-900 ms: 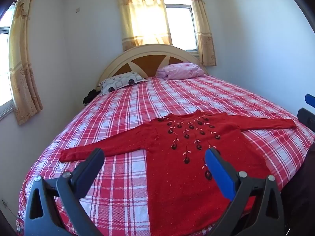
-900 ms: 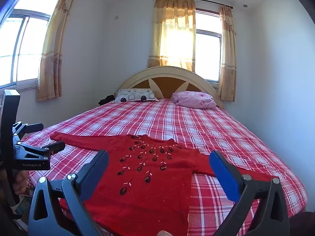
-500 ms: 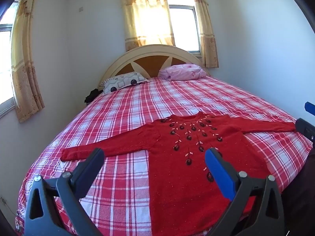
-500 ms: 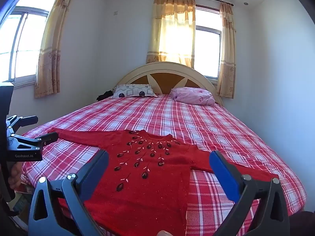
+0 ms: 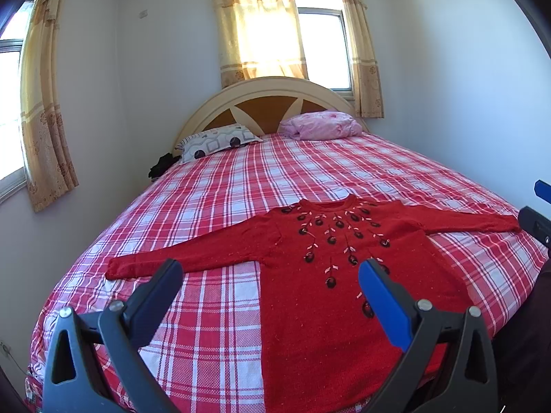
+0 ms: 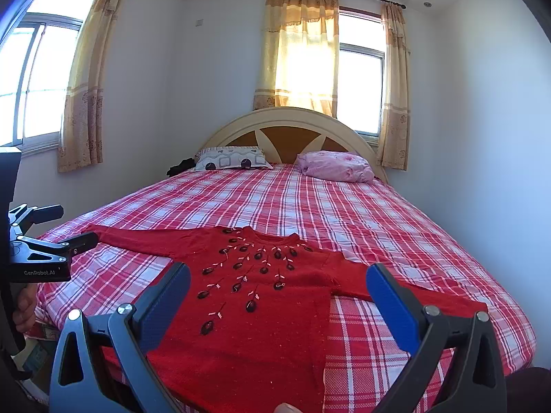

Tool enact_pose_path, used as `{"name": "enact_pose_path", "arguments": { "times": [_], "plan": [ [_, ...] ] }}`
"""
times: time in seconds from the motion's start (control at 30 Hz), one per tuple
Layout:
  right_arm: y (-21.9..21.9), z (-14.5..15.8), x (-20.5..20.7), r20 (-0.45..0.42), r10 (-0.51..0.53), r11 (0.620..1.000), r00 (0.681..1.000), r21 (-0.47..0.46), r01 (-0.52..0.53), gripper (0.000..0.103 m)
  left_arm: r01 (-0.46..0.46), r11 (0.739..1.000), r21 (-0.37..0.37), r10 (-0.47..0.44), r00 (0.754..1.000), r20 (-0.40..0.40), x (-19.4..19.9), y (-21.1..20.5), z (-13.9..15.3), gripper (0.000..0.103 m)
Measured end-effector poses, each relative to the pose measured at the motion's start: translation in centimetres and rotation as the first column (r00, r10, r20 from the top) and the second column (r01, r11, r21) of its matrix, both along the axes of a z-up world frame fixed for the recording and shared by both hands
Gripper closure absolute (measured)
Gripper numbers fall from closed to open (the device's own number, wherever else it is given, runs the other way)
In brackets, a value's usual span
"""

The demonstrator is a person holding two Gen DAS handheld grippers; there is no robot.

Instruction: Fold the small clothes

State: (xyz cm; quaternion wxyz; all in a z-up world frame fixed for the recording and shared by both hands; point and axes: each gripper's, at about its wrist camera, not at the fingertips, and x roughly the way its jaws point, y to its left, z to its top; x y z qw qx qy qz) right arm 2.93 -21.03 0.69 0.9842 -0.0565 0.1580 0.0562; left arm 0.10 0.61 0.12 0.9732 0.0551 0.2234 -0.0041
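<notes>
Red sweater (image 5: 330,275) lies flat, sleeves out, at the bed's (image 5: 241,186) foot edge; left gripper (image 5: 270,280) and right gripper (image 6: 279,284) fingers wide open, empty.

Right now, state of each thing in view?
red sweater: flat on the bed, front up, sleeves spread, unfolded
left gripper: open, empty
right gripper: open, empty
curtains: drawn over the middle window
patterned pillow: flat at the headboard
pink pillow: rumpled
</notes>
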Motion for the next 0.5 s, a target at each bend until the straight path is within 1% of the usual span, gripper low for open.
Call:
{"name": "enact_pose_path", "arguments": {
  "times": [0.5],
  "plan": [
    [-0.19, 0.10, 0.00, 0.001, -0.009, 1.000, 1.000, 0.005, 0.009, 0.001, -0.011, 1.000, -0.017, 0.011, 1.000, 0.010, 0.05, 0.56, 0.27, 0.000]
  ]
}}
